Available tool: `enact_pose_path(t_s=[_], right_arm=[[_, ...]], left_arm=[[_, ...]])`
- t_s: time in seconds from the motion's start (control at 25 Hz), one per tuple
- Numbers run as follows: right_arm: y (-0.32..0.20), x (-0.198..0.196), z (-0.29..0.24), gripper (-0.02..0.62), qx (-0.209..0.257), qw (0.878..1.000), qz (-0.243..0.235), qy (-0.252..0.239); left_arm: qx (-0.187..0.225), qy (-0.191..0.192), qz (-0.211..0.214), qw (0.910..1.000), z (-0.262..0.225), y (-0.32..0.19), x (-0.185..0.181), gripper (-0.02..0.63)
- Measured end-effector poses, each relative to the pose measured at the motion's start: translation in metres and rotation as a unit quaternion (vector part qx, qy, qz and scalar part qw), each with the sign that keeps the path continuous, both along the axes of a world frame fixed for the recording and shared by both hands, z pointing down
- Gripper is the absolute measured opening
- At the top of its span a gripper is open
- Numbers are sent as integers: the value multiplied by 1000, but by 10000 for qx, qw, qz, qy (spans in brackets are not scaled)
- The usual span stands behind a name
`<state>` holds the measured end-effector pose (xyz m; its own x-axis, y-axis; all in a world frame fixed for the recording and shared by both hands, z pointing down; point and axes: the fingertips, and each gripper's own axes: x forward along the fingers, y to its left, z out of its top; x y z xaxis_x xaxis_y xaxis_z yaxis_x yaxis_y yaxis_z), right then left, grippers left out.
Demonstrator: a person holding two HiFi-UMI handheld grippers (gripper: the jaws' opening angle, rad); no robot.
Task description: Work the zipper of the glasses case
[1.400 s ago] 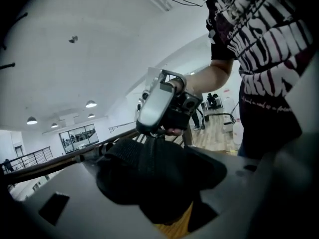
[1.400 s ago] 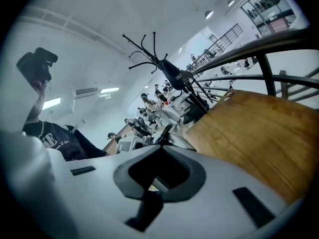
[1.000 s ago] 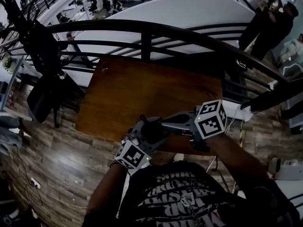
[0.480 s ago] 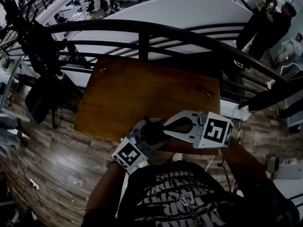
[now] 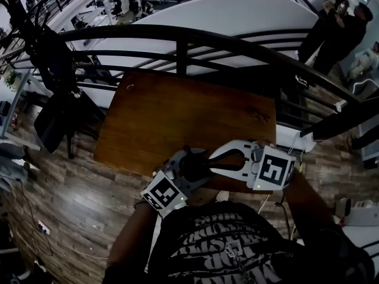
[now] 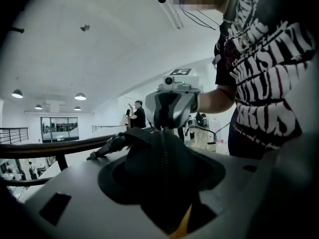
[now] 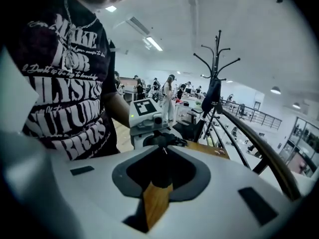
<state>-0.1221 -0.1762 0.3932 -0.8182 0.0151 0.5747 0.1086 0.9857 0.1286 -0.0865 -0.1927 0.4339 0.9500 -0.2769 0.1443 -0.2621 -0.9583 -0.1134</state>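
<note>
Head view: both grippers meet over the near edge of the wooden table, just in front of the person's printed T-shirt. The left gripper comes in from the lower left and the right gripper from the right, tips nearly touching. The marker cubes on the left and right grippers face the camera. The glasses case reads here only as a dark lump between them. Its zipper is not resolvable, nor whether it touches the wood.

Left gripper view: gives the detail the head view lacks. The jaws stand wide, one on each side of the black case, clamped on its body. The zipper runs as a dark line down the middle of the case, straight toward the camera. The opposing gripper sits at the far end of that line, its tips together on it.

Right gripper view: jaws closed almost fully. At the tips a small pale sliver, the zipper pull, is pinched at the top of the case. Wood grain shows below through the jaw gap. Only this view shows the coat stand beside the table and people in the open hall below.

Head view alone shows the dark railing curving past the table's far side, with people standing beyond it at top right.
</note>
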Motion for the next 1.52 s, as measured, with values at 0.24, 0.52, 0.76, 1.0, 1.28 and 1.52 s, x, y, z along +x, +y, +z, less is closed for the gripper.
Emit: enact_pose_path(t_s=[0.24,0.52,0.76,1.0,1.28,1.52], right_arm=[[-6,14,-32,77,17,9977,-68,-671],[-18,10,-10,77,-1107,9912,586,-423],[-18,-4,9,77,-2017,9764,683,-373],[-19,-6,19,77,-2678,9600,802,-168],[-19,-11,20,-2,-2943,9510,943,-39],[-35,3,33,-2,-3153,9400,1308,1]], left_arm=[[-210,-27,-69,9998,10,-3,-2,261],[182,-194,-294,9992,5,-8,-11,261],[624,-522,-118,9966,1,-4,-8,261],[872,-720,-188,9934,3,-4,-4,261],[757,-645,-312,9946,8,-11,-12,261],[713,-114,-379,9967,-8,-13,-14,258]])
